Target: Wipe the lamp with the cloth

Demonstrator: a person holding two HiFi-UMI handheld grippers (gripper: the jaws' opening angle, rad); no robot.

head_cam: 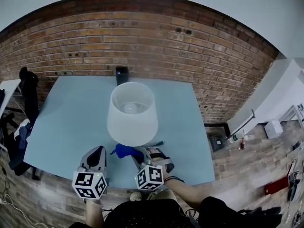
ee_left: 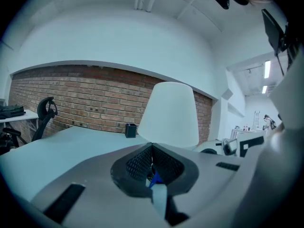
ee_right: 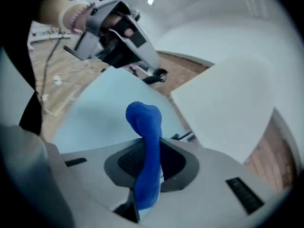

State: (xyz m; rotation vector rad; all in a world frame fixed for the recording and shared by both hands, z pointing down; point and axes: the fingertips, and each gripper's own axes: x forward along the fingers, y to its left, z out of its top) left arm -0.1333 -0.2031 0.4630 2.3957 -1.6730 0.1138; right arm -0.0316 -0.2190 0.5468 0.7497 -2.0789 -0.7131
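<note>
The lamp's white shade point(head_cam: 132, 112) stands in the middle of the pale blue table point(head_cam: 71, 113); the shade hides its base. My right gripper point(head_cam: 138, 154) sits at the shade's near rim, shut on the blue cloth point(head_cam: 124, 150), which bunches out to its left. In the right gripper view the cloth point(ee_right: 146, 146) sticks up from the closed jaws, with the shade point(ee_right: 232, 103) close on the right. My left gripper point(head_cam: 99, 152) hovers left of the cloth, near the table's front edge. Its jaws point(ee_left: 152, 159) are shut and point at the shade point(ee_left: 169, 115).
A small black box point(head_cam: 122, 74) stands at the table's far edge by the brick wall point(head_cam: 190, 46). The lamp's dark cable point(head_cam: 157, 143) trails out by the right gripper. A black office chair point(head_cam: 27, 89) stands left of the table. Wooden floor surrounds it.
</note>
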